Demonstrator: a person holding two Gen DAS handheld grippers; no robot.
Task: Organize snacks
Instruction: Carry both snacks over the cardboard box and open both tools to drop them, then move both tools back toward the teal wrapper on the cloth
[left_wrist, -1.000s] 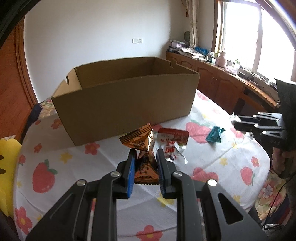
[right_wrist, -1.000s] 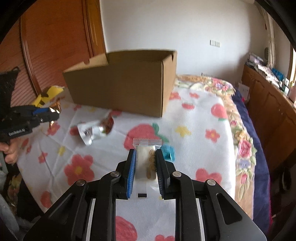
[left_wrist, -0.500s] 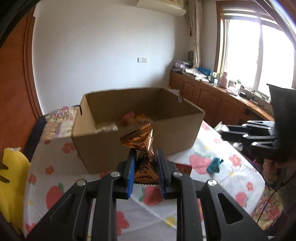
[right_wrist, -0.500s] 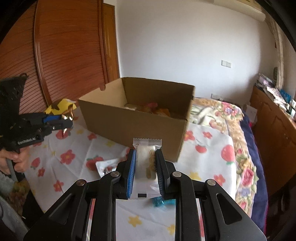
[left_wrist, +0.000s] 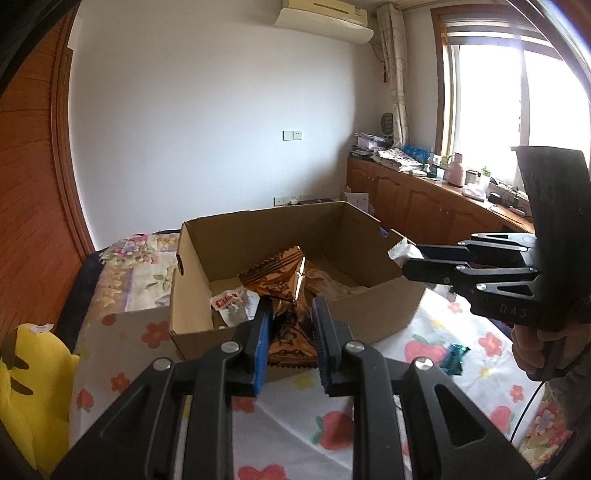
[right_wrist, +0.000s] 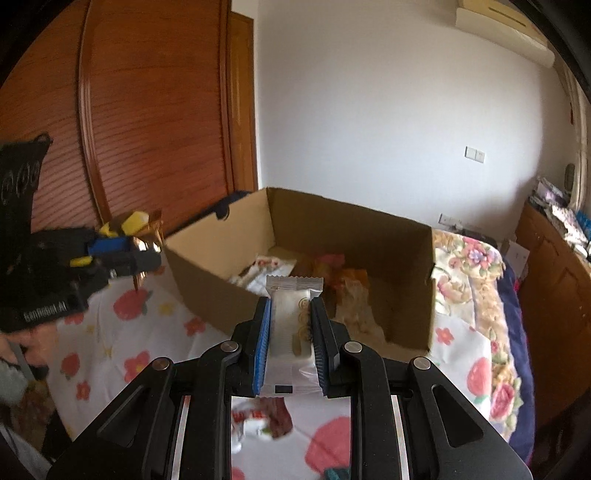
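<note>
My left gripper (left_wrist: 290, 343) clamps copper foil snack pkt (left_wrist: 282, 275); right gripper (right_wrist: 290, 347) clamps white biscuit pkt (right_wrist: 290, 314), both held near cardboard box (left_wrist: 369, 317).

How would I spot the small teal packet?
Find the open cardboard box on the flowered tablecloth. Right of it, below the right tool, lies the teal packet. It is the only blue-green wrapper lying loose on the cloth.

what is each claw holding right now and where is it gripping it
Left claw pinches the copper foil snack packet at its lower half. Right claw clamps the white biscuit packet by its long side edges.
</note>
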